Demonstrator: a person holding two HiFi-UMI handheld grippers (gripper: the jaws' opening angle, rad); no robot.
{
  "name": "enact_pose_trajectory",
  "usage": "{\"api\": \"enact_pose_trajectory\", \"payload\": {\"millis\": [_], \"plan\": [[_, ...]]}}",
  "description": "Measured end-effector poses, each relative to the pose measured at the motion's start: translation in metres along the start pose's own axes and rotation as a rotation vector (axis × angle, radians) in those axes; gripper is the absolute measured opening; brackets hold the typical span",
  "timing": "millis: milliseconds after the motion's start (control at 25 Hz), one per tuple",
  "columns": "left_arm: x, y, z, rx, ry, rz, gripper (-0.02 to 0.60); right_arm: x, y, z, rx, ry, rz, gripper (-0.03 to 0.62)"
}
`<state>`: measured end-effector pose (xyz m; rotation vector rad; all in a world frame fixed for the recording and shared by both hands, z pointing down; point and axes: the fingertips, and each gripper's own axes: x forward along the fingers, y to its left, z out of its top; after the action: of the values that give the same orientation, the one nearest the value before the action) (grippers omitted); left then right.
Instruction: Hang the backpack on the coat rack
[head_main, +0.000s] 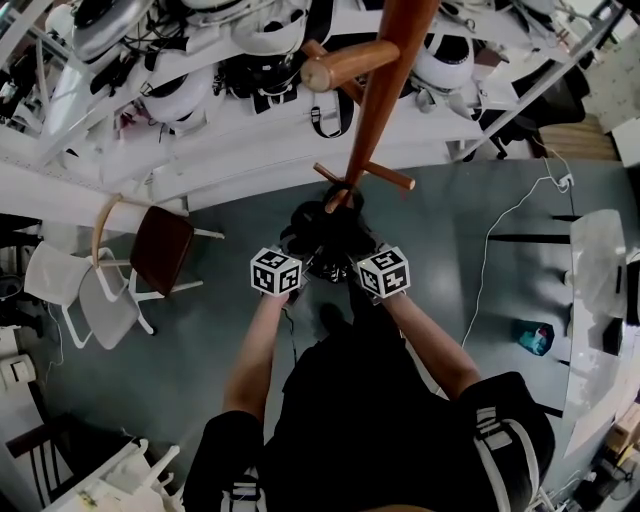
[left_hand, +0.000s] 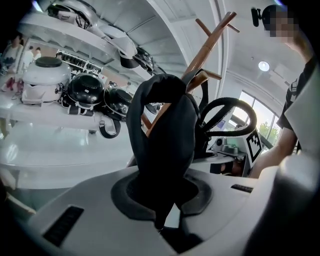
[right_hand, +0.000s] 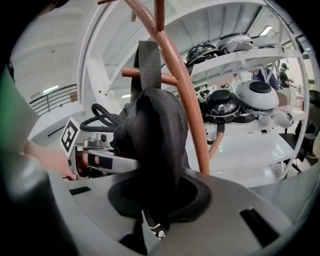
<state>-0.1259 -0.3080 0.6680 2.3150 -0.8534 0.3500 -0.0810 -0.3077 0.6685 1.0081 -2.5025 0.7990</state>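
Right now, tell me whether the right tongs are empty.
No: the right tongs are shut on a fold of the black backpack, close beside the coat rack.

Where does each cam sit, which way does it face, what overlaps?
Head view: on the person's head, steeply down at coat rack, backpack, floor; forearms, left gripper, right gripper show.
Left gripper view: along its jaws, shut on the backpack; person's torso at right.
Right gripper view: along its jaws, shut on the backpack; forearm at left.
Shared: backpack and coat rack, all views.
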Motion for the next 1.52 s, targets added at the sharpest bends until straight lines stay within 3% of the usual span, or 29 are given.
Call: {"api": "enact_pose_trajectory", "payload": {"millis": [400,1000,1520], "plan": [[0.024,0.014,-0.009,0.046,0.075,0.003,0.072,0.011,-0.023,-0.014,0.030,0.040,-0.004,0.097],[0.052,0.046,-0.023,-0.023,0.112,0.031,0.067,0.036,-0.050,-0.035,0.060,0.112,-0.014,0.097],[0.072,0.065,-0.022,-0.019,0.122,0.073,0.067,0.050,-0.075,-0.036,0.033,0.136,-0.044,0.098]]}}
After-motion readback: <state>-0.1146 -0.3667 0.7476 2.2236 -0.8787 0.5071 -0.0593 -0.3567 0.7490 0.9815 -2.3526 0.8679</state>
